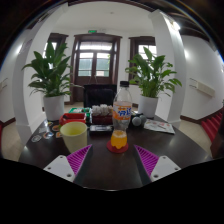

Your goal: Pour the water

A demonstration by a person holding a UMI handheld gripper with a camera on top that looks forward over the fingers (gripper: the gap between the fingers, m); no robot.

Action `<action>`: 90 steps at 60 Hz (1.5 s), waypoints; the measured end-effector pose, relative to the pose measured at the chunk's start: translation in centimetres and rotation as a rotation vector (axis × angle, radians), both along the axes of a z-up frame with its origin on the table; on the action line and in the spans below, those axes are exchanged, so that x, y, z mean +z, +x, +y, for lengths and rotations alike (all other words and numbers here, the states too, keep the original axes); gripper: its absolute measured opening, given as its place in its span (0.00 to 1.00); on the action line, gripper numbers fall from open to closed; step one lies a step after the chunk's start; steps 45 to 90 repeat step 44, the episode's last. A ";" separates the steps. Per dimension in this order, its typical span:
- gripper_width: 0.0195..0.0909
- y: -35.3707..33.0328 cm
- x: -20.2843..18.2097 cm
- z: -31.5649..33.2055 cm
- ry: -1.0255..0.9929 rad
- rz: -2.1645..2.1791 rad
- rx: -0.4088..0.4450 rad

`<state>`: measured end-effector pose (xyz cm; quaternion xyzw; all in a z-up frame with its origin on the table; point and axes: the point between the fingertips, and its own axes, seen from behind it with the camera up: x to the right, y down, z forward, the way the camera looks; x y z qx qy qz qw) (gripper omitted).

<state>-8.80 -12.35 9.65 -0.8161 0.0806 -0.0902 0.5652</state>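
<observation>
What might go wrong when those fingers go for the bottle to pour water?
The bottle is tall and slim, standing just ahead of the open gripper; a nudge from one finger could likely tip it. The yellow-green cup sits close beside it, so a wide approach may knock the cup. The red box and other clutter stand right behind, so a fall could spill onto them.

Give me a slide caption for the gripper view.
Open tongs face an orange-capped bottle and yellow-green cup on a dark table.
</observation>
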 end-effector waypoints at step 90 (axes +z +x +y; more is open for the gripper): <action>0.84 -4.6 5.7 -9.1 0.130 0.030 0.095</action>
